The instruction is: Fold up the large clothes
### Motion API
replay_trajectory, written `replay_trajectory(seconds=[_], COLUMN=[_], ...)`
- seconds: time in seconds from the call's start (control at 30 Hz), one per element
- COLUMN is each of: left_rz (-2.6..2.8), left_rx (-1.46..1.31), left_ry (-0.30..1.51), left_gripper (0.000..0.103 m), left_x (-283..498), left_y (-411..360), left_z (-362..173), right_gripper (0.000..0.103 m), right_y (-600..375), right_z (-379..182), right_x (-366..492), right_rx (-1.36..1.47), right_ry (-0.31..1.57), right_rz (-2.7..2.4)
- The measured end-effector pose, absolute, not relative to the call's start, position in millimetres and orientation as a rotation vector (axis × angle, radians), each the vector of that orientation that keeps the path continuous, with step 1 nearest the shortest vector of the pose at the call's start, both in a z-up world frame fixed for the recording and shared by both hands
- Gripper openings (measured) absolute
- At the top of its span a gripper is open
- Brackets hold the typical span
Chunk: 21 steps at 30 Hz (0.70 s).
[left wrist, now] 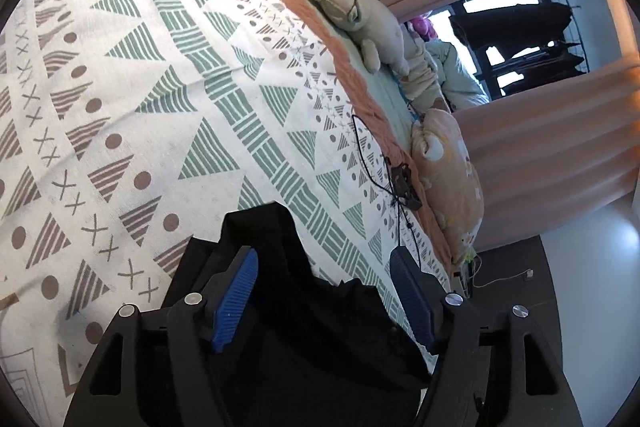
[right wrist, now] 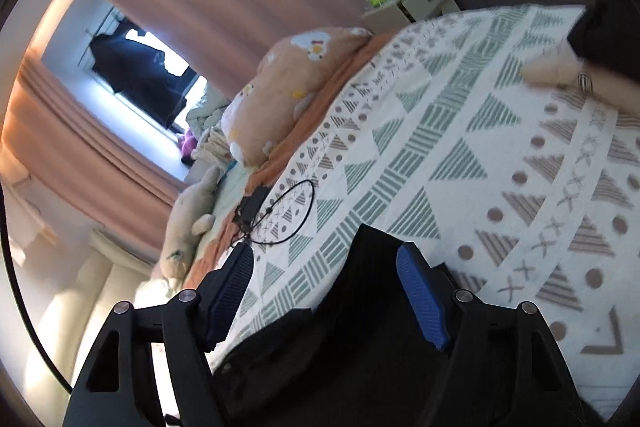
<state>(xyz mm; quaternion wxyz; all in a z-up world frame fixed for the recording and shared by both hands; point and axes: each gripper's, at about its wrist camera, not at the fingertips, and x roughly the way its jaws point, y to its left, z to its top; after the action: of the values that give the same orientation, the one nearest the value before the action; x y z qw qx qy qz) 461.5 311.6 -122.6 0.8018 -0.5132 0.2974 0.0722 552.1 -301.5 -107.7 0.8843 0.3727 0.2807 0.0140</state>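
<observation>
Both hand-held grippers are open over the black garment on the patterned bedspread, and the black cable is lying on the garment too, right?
Not quite. Both wrist views show the black cable lying on the patterned bedspread, apart from the black garment. The left hand-held gripper and right hand-held gripper are open over it.

Matt black cloth garment [left wrist: 304, 307] | printed woven cotton-look bedspread [left wrist: 168, 75] | ribbed blue rubbery pads [left wrist: 236, 303] on matt black plastic hand-held gripper, shiny metal pins | fleecy plush toy [left wrist: 360, 23] | soft pleated curtain [left wrist: 540, 155]

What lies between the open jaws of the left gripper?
In the left wrist view, the black garment lies on the patterned bedspread between the open jaws of the left gripper.
</observation>
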Motion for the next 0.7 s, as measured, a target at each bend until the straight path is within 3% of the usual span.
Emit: replay_trajectory(seconds=[0.5,0.7], left_rz=[0.284,0.258], left_rx=[-0.995,-0.901], left_ry=[0.726,0.813], left_gripper=[0.070,0.063], left_x=[396.4,378.9], left_y=[320.2,311.5], left_z=[-128.9,-146.1], right_gripper=[0.075,0.075], right_y=[-297.7,-306.0], right_z=[-125.7,-140.0], right_x=[517.3,502.9], right_rx=[0.616,0.529], right_ry=[0.805,0.909], right_rz=[-0.020,-0.006])
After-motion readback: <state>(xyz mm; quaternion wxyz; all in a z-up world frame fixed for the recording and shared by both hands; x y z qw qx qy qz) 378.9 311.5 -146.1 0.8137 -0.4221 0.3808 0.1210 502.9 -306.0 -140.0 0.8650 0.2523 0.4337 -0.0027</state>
